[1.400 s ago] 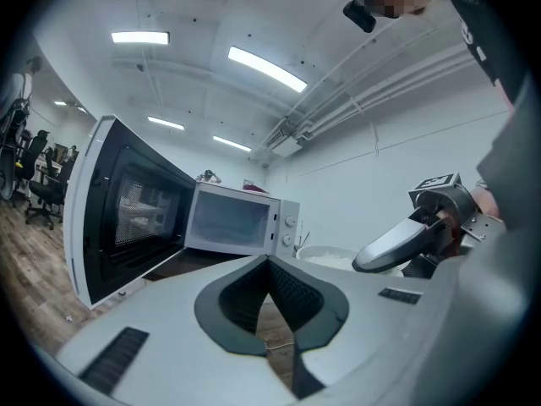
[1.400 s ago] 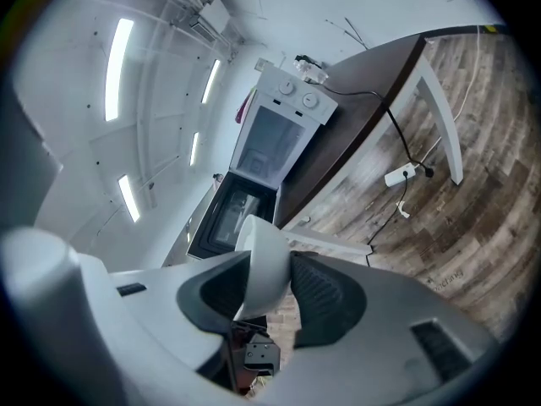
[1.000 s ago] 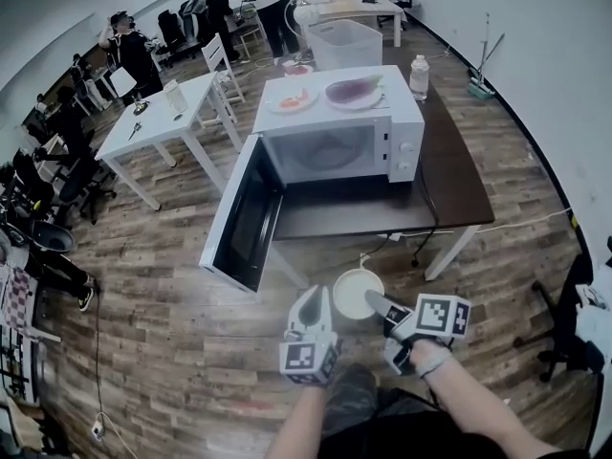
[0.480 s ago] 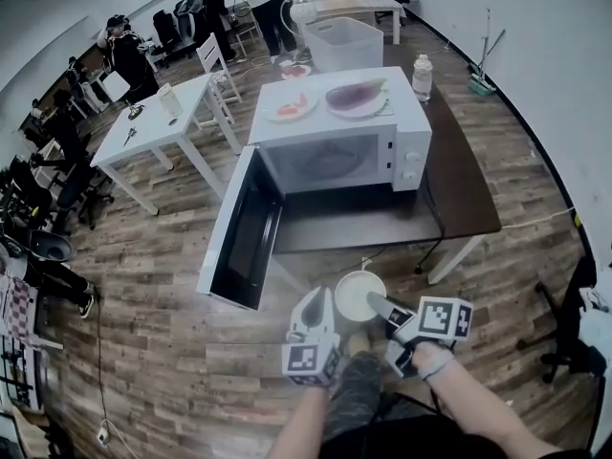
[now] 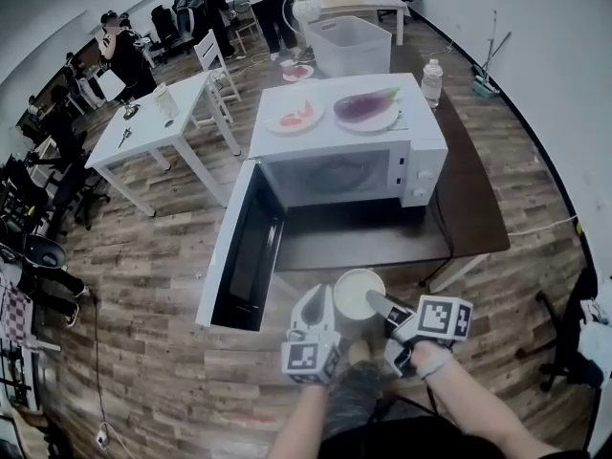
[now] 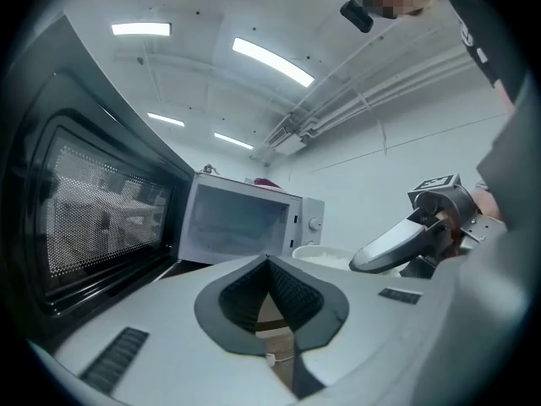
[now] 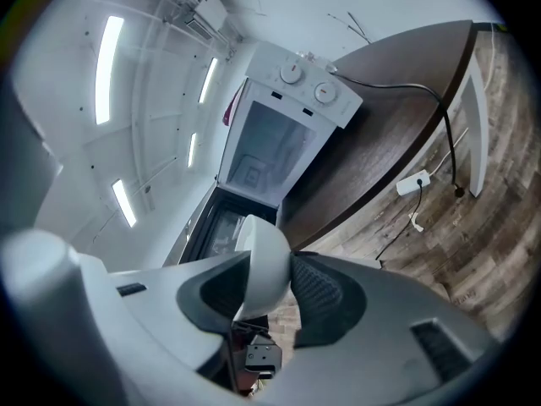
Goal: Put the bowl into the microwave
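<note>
A white bowl (image 5: 356, 293) hangs above the wooden floor just in front of the table, and my right gripper (image 5: 380, 305) is shut on its right rim. In the right gripper view the bowl's wall (image 7: 264, 260) sits pinched between the dark pads. My left gripper (image 5: 314, 308) floats just left of the bowl with its jaws closed and empty; its pads (image 6: 287, 290) meet at the tips. The white microwave (image 5: 344, 156) stands ahead on a dark brown table (image 5: 469, 199), with its door (image 5: 244, 247) swung wide open to the left and its cavity (image 7: 275, 155) showing empty.
On top of the microwave are a plate with an eggplant (image 5: 368, 108) and a plate with red food (image 5: 295, 115). A water bottle (image 5: 432, 82) and a clear bin (image 5: 349, 44) stand behind. A white table (image 5: 153, 127) and several people are at the back left. A power strip (image 7: 412, 183) hangs under the table.
Both grippers and the held bowl have moved forward towards the microwave, which now appears closer and lower in the head view. The grip on the bowl is unchanged.
</note>
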Action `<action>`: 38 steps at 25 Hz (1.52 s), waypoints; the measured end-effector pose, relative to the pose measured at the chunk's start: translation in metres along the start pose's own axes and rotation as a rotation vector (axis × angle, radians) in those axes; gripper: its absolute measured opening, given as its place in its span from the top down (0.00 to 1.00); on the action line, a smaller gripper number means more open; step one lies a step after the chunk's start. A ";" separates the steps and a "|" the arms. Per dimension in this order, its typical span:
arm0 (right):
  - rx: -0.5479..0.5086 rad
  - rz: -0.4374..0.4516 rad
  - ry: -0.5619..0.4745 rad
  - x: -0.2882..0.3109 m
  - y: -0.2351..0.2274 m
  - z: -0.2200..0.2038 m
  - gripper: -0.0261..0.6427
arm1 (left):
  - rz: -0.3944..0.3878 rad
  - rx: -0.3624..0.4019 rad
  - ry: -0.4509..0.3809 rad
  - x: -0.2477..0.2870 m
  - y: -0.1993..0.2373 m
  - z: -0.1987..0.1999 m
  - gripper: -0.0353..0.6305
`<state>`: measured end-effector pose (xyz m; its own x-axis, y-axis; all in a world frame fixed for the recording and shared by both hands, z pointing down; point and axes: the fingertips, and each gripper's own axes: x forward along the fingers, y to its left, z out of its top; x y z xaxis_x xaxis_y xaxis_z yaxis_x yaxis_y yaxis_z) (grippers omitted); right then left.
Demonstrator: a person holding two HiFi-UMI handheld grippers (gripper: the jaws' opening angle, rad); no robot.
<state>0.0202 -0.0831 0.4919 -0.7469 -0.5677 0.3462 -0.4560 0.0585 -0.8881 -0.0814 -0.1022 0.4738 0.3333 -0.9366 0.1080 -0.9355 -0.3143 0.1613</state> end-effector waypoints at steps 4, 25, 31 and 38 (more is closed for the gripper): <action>0.010 -0.002 -0.017 0.017 -0.001 0.014 0.74 | -0.009 -0.006 -0.002 0.018 0.011 0.004 0.95; 0.016 -0.030 -0.133 0.085 -0.015 0.079 0.74 | -0.056 -0.023 0.015 0.093 0.048 0.003 0.95; 0.031 -0.034 -0.154 0.099 -0.015 0.096 0.74 | -0.067 -0.034 0.018 0.100 0.050 0.001 0.94; 0.039 -0.045 -0.178 0.118 -0.017 0.115 0.74 | -0.095 0.000 0.051 0.106 0.044 -0.013 0.87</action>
<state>-0.0043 -0.2456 0.5134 -0.6274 -0.7053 0.3301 -0.4655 -0.0002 -0.8850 -0.0860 -0.2133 0.5048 0.4258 -0.8937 0.1416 -0.8995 -0.4011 0.1734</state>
